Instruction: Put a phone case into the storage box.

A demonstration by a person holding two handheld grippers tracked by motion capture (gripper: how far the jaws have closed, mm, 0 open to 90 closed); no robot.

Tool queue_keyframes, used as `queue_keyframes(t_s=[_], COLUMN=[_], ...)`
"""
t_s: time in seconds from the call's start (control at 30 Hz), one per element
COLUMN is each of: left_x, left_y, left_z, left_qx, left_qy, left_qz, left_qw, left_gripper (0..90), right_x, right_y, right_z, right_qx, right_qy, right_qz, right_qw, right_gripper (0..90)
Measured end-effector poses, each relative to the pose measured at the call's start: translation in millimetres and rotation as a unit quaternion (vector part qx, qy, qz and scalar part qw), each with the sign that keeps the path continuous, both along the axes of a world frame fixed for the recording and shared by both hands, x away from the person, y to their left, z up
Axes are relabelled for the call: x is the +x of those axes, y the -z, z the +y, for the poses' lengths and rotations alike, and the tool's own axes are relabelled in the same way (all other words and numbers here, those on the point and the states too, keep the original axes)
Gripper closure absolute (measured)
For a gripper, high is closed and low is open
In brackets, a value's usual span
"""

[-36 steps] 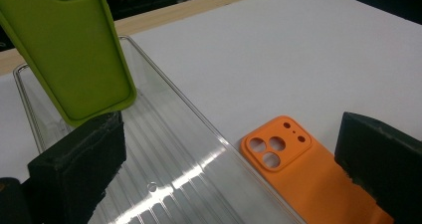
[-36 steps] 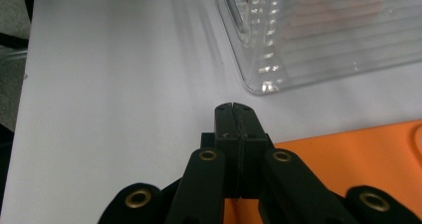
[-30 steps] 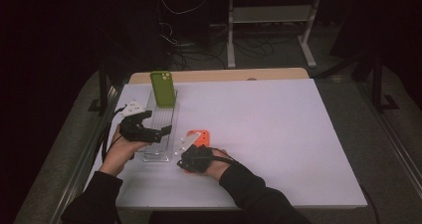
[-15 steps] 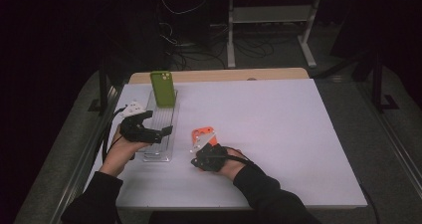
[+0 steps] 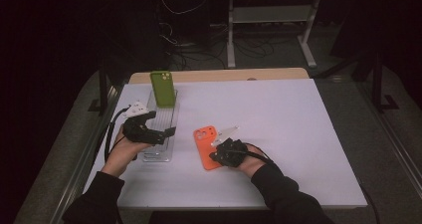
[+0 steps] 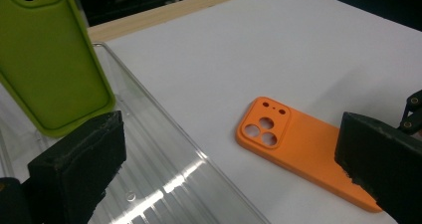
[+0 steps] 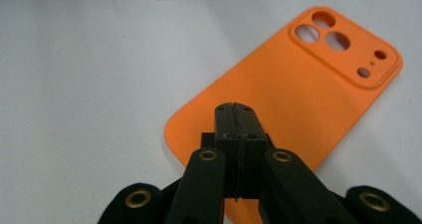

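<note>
While the left gripper rests with its jaws spread wide over the clear acrylic rack at about nine o'clock on the white table, nothing sits between its pads — it looks posted there to steady the rack. A green phone case stands upright in the rack's far slot, toward eleven o'clock. Moving right, the orange phone case lies flat on the table near six o'clock, camera cut-outs pointing to twelve, well apart from the rack. The right gripper has its jaws pressed fully together, their tips resting on the case's near end, apparently pushing or dragging rather than pinching. To do this step well, the person would likely keep the pressure light and level so the soft case slides without buckling — then open the jaws and take it by a long edge. Judging by the green case, a free slot nearer the left gripper seems the goal.
</note>
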State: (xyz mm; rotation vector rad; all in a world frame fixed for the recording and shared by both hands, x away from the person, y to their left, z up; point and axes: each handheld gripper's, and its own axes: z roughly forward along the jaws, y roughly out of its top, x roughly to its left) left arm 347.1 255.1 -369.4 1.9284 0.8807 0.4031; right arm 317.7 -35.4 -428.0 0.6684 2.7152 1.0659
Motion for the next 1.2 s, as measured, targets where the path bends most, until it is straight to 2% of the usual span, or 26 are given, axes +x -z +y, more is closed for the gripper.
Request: queue_keyframes(t_s=[0.07, 0.13, 0.17, 0.27, 0.33, 0.43, 0.5, 0.57, 0.6, 0.67, 0.73, 0.8, 0.83, 0.93, 1.03, 1.2], left_x=[-2.4, -6.1, -7.7, -13.2, -16.2, -19.6, -21.9, -23.4, -24.5, -26.1, -27.6, -29.6, -30.1, -33.6, -36.3, -41.5], left_y=[-0.8, -1.6, -1.6, -2.4, -2.4, -1.9, -0.5, 1.0, 1.9, 3.1, 4.6, 6.8, 7.4, 8.5, 9.8, 15.6], left_z=[-1.8, -3.0, -3.8, -6.7, -9.6, -11.3, -12.3, -13.1, -13.5, -14.5, -15.7, -17.9, -18.3, -20.6, -19.6, -17.7], left_qx=[-0.001, -0.003, -0.007, -0.010, -0.020, -0.017, -0.023, -0.022, -0.019, -0.018, -0.018, -0.018, -0.014, -0.022, -0.031, -0.019], left_qy=[0.011, 0.025, 0.030, 0.053, 0.062, 0.073, 0.077, 0.080, 0.083, 0.088, 0.090, 0.094, 0.098, 0.101, 0.106, 0.118], left_qz=[0.000, 0.002, 0.002, 0.005, 0.008, 0.005, 0.009, 0.010, 0.011, 0.011, 0.011, 0.013, 0.011, 0.009, 0.003, -0.008], left_qw=[0.9999, 0.9997, 0.9995, 0.9985, 0.9978, 0.9972, 0.9967, 0.9965, 0.9963, 0.9959, 0.9957, 0.9954, 0.9951, 0.9946, 0.9939, 0.9928], left_gripper=[0.0, 0.0, 0.0, 0.0, 0.0, 0.0, 0.0, 0.0, 0.0, 0.0, 0.0, 0.0, 0.0, 0.0, 0.0, 0.0], right_x=[-0.4, -0.7, -1.1, 0.7, 1.6, 1.1, 0.3, -1.7, -2.4, -5.8, -8.9, -11.8, -13.1, -19.3, -25.6, -32.8], right_y=[-2.5, -5.6, -7.3, -11.0, -13.1, -16.4, -17.5, -18.8, -19.0, -19.3, -19.1, -17.5, -16.6, -13.1, -9.5, -4.7], right_z=[-3.1, -9.4, -13.2, -29.8, -39.8, -59.6, -73.4, -88.4, -91.7, -107.0, -116.6, -126.0, -130.2, -142.0, -150.2, -157.6], right_qx=[0.013, 0.033, 0.046, 0.070, 0.075, 0.080, 0.088, 0.098, 0.101, 0.109, 0.112, 0.117, 0.113, 0.112, 0.116, 0.118], right_qy=[0.004, 0.016, 0.025, 0.044, 0.055, 0.078, 0.092, 0.115, 0.119, 0.133, 0.142, 0.153, 0.162, 0.173, 0.170, 0.165], right_qz=[-0.004, 0.006, 0.012, 0.008, 0.005, 0.000, -0.008, -0.015, -0.016, -0.035, -0.038, -0.042, -0.040, -0.041, -0.036, -0.031], right_qw=[0.9999, 0.9993, 0.9985, 0.9966, 0.9956, 0.9938, 0.9918, 0.9884, 0.9877, 0.9846, 0.9827, 0.9804, 0.9795, 0.9776, 0.9779, 0.9787], right_gripper=[81.8, 74.7, 71.3, 59.9, 50.0, 38.1, 31.5, 24.0, 21.3, 12.6, 10.3, 1.5, 0.0, 0.0, 0.0, 0.0])
